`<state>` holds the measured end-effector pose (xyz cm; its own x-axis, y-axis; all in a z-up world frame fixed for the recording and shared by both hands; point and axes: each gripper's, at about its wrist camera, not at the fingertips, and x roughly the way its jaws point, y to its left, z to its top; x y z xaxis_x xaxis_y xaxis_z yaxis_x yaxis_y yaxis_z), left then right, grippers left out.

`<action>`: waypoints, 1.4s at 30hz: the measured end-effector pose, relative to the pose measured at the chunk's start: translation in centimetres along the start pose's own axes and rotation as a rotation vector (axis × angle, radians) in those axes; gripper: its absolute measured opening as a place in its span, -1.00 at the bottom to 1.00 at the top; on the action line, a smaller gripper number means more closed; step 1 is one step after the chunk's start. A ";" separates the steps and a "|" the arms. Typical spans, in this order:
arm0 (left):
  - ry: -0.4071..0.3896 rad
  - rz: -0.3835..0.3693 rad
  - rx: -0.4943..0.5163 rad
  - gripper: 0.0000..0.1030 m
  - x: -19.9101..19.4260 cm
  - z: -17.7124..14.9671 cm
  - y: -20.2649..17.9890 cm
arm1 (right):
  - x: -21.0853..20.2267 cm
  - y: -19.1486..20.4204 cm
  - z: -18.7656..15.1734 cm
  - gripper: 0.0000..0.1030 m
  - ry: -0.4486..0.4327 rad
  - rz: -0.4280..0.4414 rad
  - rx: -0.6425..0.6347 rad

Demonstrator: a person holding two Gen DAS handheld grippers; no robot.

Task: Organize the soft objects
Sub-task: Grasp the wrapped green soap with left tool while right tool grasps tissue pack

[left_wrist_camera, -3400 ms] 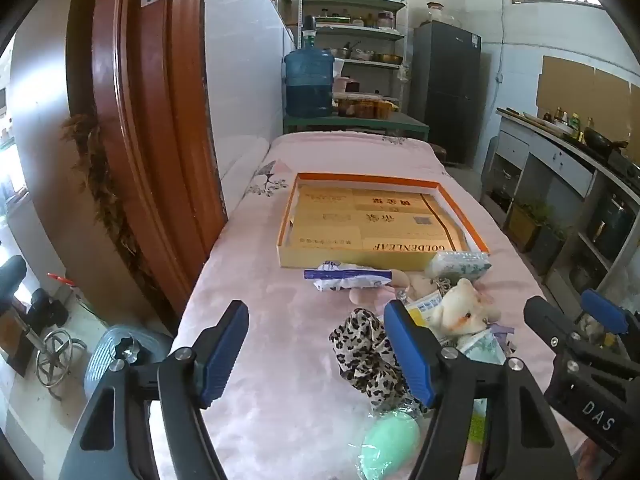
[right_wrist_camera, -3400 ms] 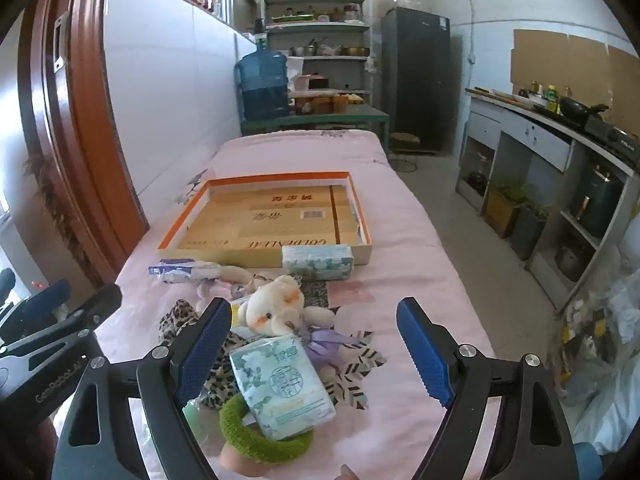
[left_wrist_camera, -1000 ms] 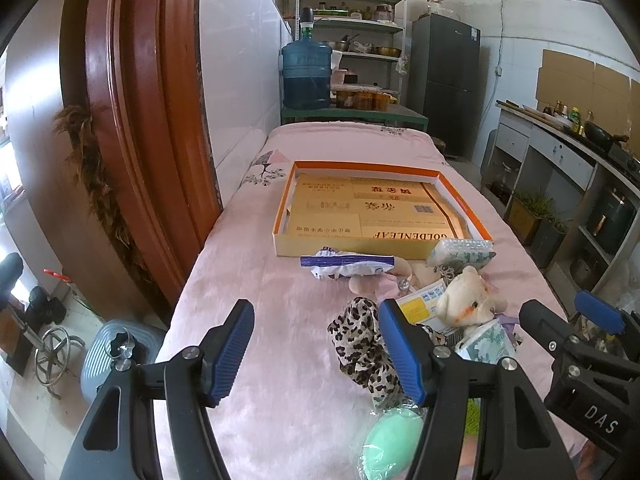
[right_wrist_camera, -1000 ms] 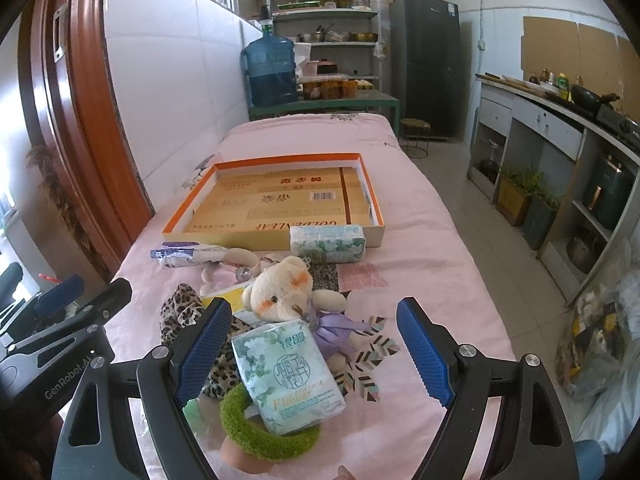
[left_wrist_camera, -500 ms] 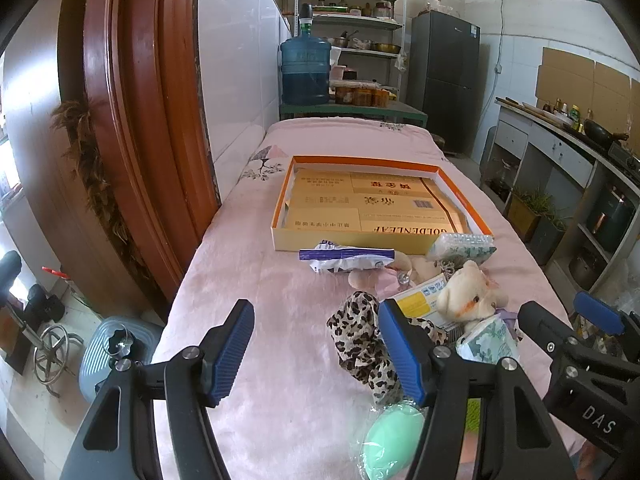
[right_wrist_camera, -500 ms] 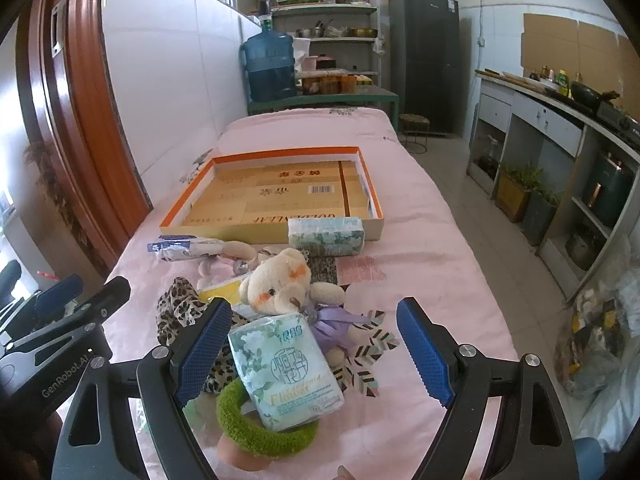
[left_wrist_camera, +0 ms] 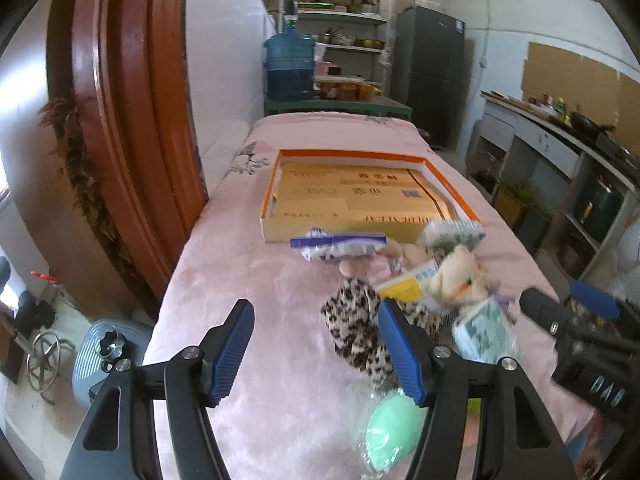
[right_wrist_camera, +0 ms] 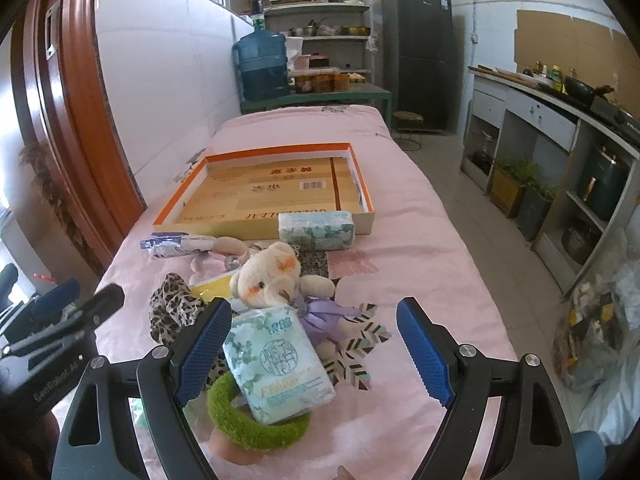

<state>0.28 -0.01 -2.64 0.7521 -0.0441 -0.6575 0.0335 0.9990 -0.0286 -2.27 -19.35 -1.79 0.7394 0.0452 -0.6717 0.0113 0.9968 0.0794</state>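
Note:
A pile of soft things lies on the pink cloth in front of an empty orange-rimmed box point(right_wrist_camera: 276, 192). It holds a cream teddy bear point(right_wrist_camera: 270, 276), a floral tissue pack point(right_wrist_camera: 280, 356) leaning on a green fuzzy ring point(right_wrist_camera: 236, 420), a leopard scrunchie point(right_wrist_camera: 172, 300), a second tissue pack point(right_wrist_camera: 318, 230) against the box and a blue-white packet point(right_wrist_camera: 176, 244). My right gripper point(right_wrist_camera: 314, 344) hangs open over the near tissue pack, pads apart from it. My left gripper point(left_wrist_camera: 316, 344) stands open over bare cloth, left of the leopard scrunchie point(left_wrist_camera: 352, 328) and a mint sponge point(left_wrist_camera: 390, 432).
The cloth-covered table point(left_wrist_camera: 256, 280) runs away from me toward a water jug point(right_wrist_camera: 262, 64) and shelves. A brown door frame point(left_wrist_camera: 132, 140) and white wall line the left side. A counter point(right_wrist_camera: 560, 120) with pots stands across the aisle at the right.
Both grippers keep about the same place and stay open. The pile and the box have not moved.

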 end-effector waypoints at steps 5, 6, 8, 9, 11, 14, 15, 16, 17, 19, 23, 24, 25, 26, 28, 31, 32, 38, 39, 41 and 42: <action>0.044 -0.064 0.054 0.26 0.6 -2.0 -0.2 | 0.4 -0.6 -1.3 0.66 0.038 0.033 0.026; 0.060 -0.084 0.064 0.26 0.8 -2.5 -0.3 | 0.5 -0.7 -1.7 0.66 0.049 0.040 0.028; 0.081 -0.118 0.085 0.26 1.0 -3.5 -0.7 | 0.7 -0.8 -2.2 0.66 0.060 0.061 0.032; 0.088 -0.137 0.095 0.26 1.1 -4.0 -0.8 | 0.7 -0.8 -2.4 0.66 0.062 0.080 0.029; 0.101 -0.178 0.109 0.26 1.2 -4.7 -1.1 | 0.7 -0.7 -2.8 0.66 0.069 0.124 0.010; 0.116 -0.240 0.117 0.26 1.5 -5.6 -1.5 | 0.8 -0.1 -3.6 0.66 0.110 0.219 -0.052; 0.118 -0.252 0.121 0.26 1.5 -5.9 -1.6 | 0.9 0.0 -3.9 0.66 0.122 0.236 -0.073; 0.116 -0.260 0.126 0.26 1.6 -6.1 -1.7 | 1.0 0.0 -4.1 0.66 0.125 0.235 -0.085; 0.116 -0.269 0.131 0.26 1.5 -6.2 -1.8 | 1.1 -0.1 -4.3 0.66 0.127 0.225 -0.092; 0.118 -0.295 0.132 0.26 1.6 -6.5 -2.1 | 1.4 -0.5 -4.1 0.66 0.131 0.219 -0.076; 0.139 -0.335 0.126 0.16 1.9 -6.8 -2.1 | 2.4 -1.8 -3.2 0.66 0.144 0.248 -0.008; 0.145 -0.345 0.122 0.14 2.0 -6.8 -2.0 | 2.9 -1.9 -3.0 0.66 0.155 0.256 -0.001; 0.150 -0.356 0.116 0.10 2.1 -6.8 -2.0 | 3.4 -1.9 -3.0 0.66 0.169 0.261 0.000; 0.158 -0.370 0.108 0.04 2.2 -6.8 -2.0 | 3.8 -1.8 -2.9 0.66 0.189 0.270 -0.001; 0.181 -0.407 0.094 -0.10 2.6 -7.0 -1.9 | 4.7 -1.6 -2.9 0.66 0.225 0.293 -0.006; 0.228 -0.432 0.096 -0.19 3.3 -7.6 -2.2 | 5.4 -1.1 -3.0 0.63 0.246 0.307 -0.031; 0.236 -0.436 0.100 -0.20 3.4 -7.8 -2.3 | 5.5 -0.8 -3.0 0.59 0.250 0.308 -0.046; 0.209 -0.429 0.105 -0.23 3.3 -8.2 -2.4 | 5.5 -0.1 -3.2 0.00 0.234 0.279 -0.104; 0.203 -0.429 0.103 -0.23 3.2 -8.2 -2.4 | 5.5 -0.2 -3.2 -0.02 0.229 0.279 -0.102; 0.190 -0.431 0.096 -0.23 3.0 -8.2 -2.3 | 5.2 -0.5 -3.2 -0.04 0.217 0.287 -0.084; 0.181 -0.434 0.089 -0.23 2.8 -8.1 -2.2 | 5.1 -0.7 -3.2 -0.04 0.210 0.295 -0.073</action>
<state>-3.06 -2.29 -10.52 0.5300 -0.4484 -0.7198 0.3810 0.8842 -0.2702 -0.66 -19.59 -7.59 0.5491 0.3362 -0.7651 -0.2353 0.9407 0.2444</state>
